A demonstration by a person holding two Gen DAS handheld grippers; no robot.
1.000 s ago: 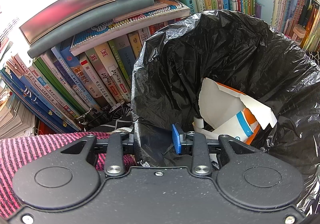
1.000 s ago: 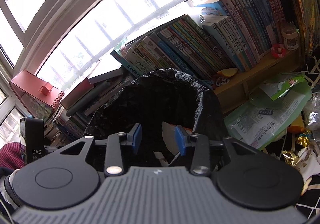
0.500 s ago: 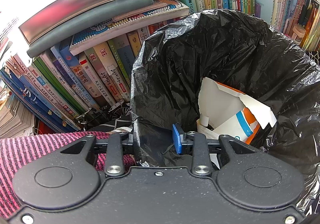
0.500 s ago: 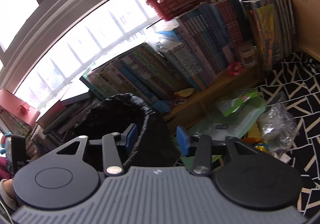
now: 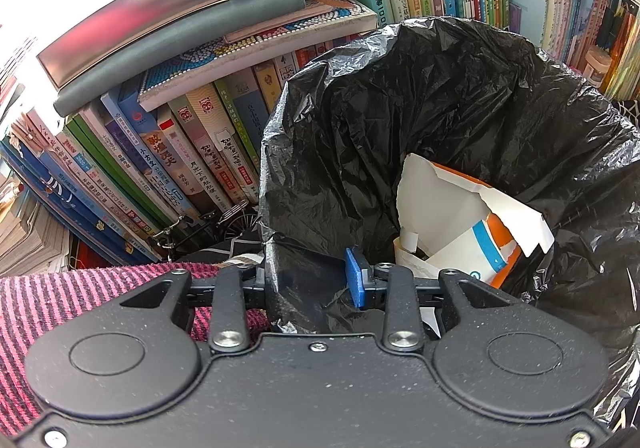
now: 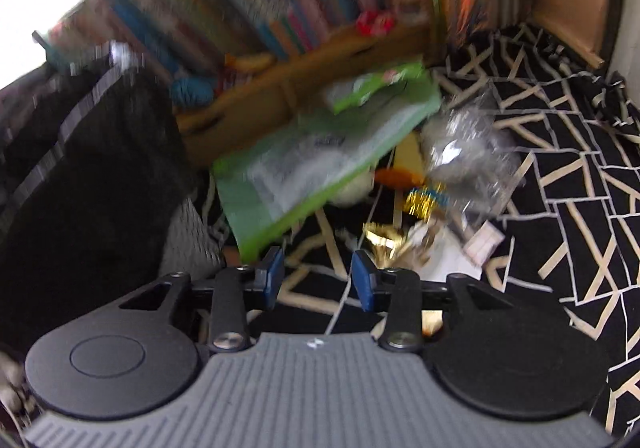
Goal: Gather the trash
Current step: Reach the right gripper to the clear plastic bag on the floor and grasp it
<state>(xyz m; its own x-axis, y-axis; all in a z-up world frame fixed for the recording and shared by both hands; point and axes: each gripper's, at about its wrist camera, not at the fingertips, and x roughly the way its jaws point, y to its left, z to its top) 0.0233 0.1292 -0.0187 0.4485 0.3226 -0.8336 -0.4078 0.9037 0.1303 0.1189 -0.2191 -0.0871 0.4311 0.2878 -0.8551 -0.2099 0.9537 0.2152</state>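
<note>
Partly done: a torn carton (image 5: 472, 216) sits in the bag (image 5: 400, 120) whose rim the left gripper (image 5: 312, 280) pinches, while the right gripper (image 6: 318, 280), empty and closing, faces wrappers (image 6: 424, 200) at 1 o'clock, uncollected

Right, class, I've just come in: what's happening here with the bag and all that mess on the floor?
A person is clearing up litter with a claw in each hand. The left claw is shut on the rim of the black bin bag, holding it open; torn white and orange card packaging already lies inside. The right claw is empty, its jaws closing, and points at the wrappers on the patterned floor: a green packet, crumpled clear plastic and gold foil.
</note>
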